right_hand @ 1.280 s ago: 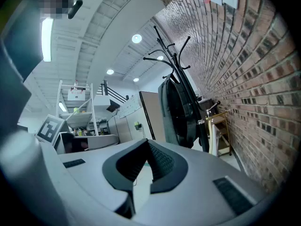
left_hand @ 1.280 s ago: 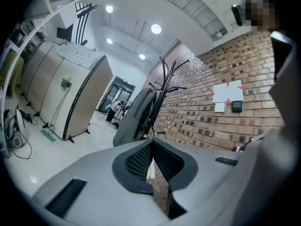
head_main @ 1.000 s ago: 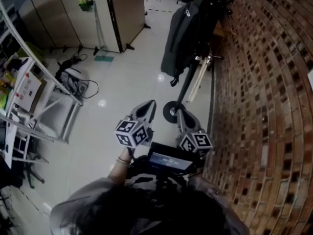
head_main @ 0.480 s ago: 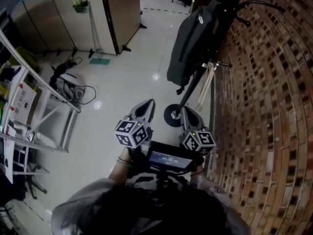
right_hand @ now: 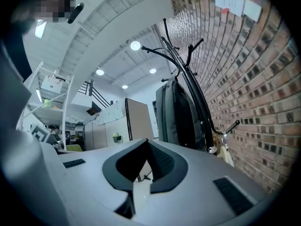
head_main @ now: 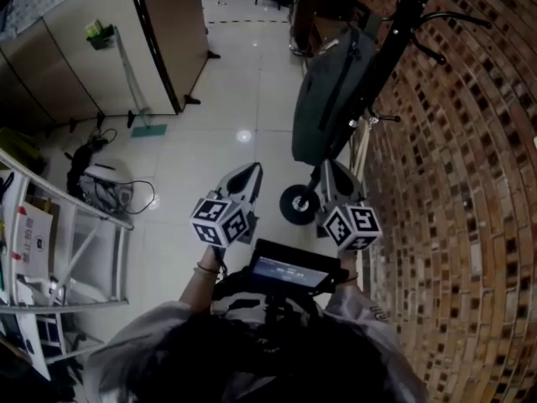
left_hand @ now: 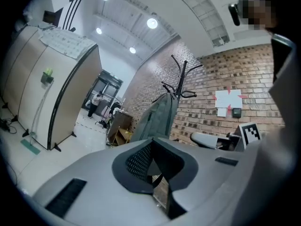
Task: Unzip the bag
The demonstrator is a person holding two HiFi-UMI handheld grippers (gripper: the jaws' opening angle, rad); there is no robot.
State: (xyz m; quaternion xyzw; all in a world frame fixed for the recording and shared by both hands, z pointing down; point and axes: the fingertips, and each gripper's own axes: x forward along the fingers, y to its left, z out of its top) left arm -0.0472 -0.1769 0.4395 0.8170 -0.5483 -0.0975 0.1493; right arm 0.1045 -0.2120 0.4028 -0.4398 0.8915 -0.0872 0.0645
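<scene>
Head view: we hold left gripper (head_main: 248, 169) and right gripper (head_main: 330, 165) clenched empty, the bag (head_main: 334, 99) well ahead of the jaws, unzipping not begun.

You face one grey backpack (head_main: 331, 99) and one black coat stand (head_main: 404, 19); you hold two grippers: left gripper (head_main: 248, 169), right gripper (head_main: 330, 165).

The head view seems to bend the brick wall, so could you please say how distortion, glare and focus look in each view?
Head view: the brick wall bows strongly, and a bright glare spot sits on the glossy floor. Left gripper view: round fisheye with black corners, ceiling lamps blown out. Right gripper view: same fisheye, the bag fairly sharp.
</scene>
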